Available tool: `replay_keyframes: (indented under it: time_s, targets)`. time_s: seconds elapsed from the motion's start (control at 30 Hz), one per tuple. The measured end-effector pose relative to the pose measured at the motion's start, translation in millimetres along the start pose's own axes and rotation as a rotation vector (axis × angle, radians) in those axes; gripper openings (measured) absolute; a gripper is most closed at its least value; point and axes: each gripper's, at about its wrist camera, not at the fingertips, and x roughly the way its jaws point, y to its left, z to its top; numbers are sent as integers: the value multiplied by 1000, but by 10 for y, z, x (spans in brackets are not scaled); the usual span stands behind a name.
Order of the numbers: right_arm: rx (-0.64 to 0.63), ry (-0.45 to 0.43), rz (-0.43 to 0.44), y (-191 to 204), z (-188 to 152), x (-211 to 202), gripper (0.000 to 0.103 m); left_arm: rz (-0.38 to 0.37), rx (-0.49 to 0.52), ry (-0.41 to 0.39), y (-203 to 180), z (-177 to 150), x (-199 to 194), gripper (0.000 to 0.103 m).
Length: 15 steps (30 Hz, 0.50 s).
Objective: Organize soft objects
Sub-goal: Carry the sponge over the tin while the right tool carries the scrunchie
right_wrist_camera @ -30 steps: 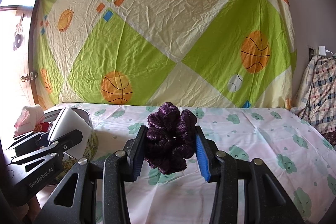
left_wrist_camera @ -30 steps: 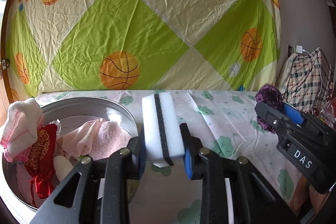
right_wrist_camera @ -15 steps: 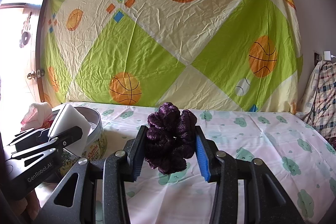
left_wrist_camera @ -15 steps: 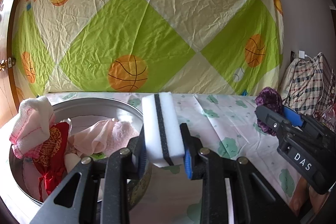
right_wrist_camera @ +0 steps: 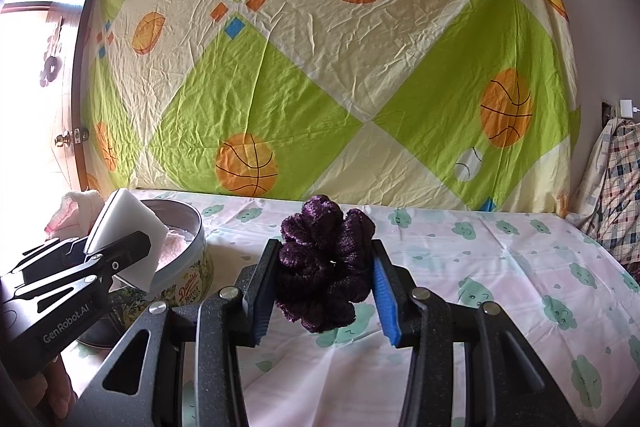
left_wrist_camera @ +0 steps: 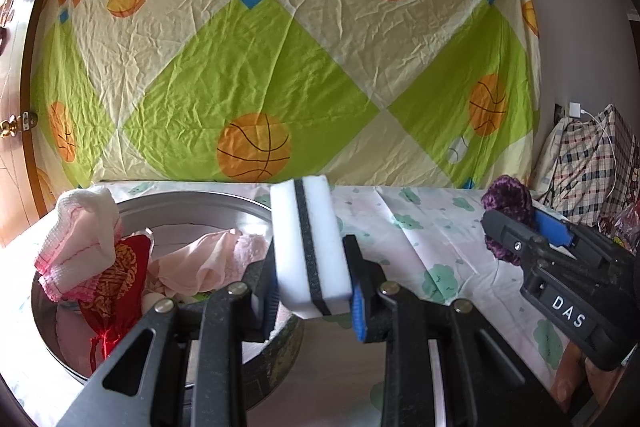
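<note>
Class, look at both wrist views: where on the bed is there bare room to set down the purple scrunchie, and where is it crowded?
Bare sheet stretches from the tin across to the plaid bag, below the hanging cloth. The tin is crowded: a pink towel, a red pouch and a white knit cloth fill it, with the sponge held over its rim.

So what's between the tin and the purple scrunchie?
In the right wrist view, only bare cloud-print sheet between the tin and the purple scrunchie.
</note>
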Motion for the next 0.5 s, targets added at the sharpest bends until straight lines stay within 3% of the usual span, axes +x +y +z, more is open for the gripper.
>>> replay_keyframes:
  time_s: [0.5]
  targets:
    - [1,0,31,152,-11,-31,46,-1,-29,-20,165,-6,-95,28]
